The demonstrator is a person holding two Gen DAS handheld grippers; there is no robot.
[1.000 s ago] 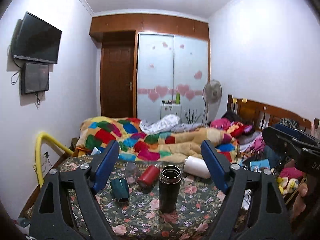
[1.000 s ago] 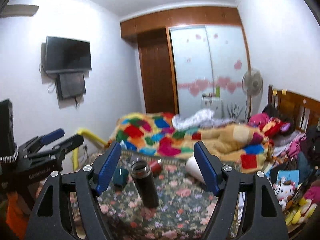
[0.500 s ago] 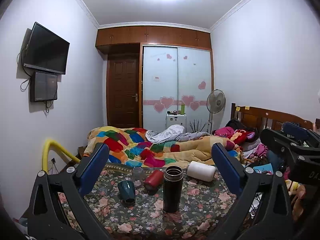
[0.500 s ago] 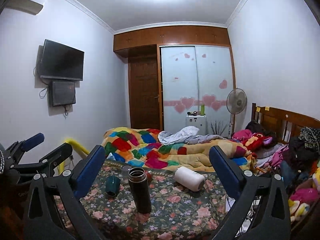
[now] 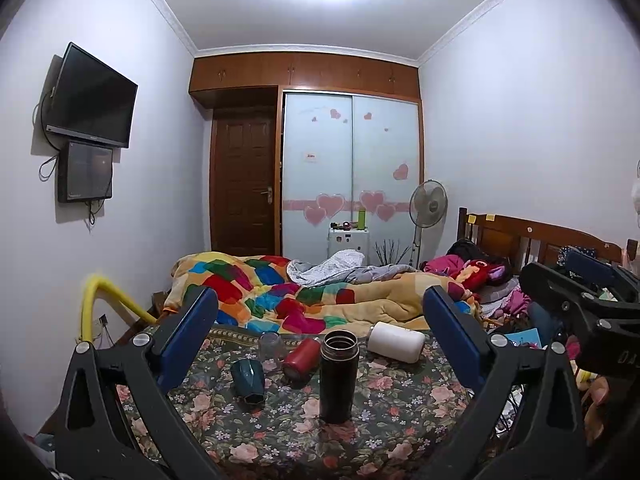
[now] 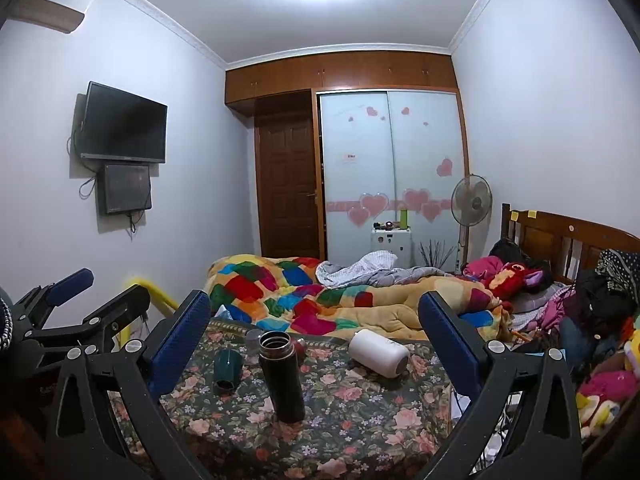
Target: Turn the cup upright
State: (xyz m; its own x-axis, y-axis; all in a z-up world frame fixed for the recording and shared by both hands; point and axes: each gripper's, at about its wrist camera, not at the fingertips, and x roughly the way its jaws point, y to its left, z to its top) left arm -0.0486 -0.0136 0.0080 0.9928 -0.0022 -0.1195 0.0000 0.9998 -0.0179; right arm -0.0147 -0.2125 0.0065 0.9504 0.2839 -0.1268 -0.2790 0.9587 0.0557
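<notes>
A black flask (image 5: 336,376) stands upright with its mouth open on the floral table (image 5: 400,432); it also shows in the right wrist view (image 6: 282,376). A dark teal cup (image 5: 248,378) lies tipped beside it, also in the right wrist view (image 6: 227,368). A red cup (image 5: 301,358), a clear glass (image 5: 270,346) and a white cup (image 5: 396,342) lie behind. My left gripper (image 5: 320,332) is open and empty, held back from the table. My right gripper (image 6: 316,332) is open and empty too.
A bed with a patchwork quilt (image 5: 288,292) lies behind the table. A yellow rail (image 5: 104,300) stands at the left. Toys and clothes (image 6: 600,360) pile at the right. The other gripper (image 5: 580,312) shows at the right edge of the left view.
Both grippers have pulled back and up from the table, and their jaws have opened wider. The cups and flask have not moved.
</notes>
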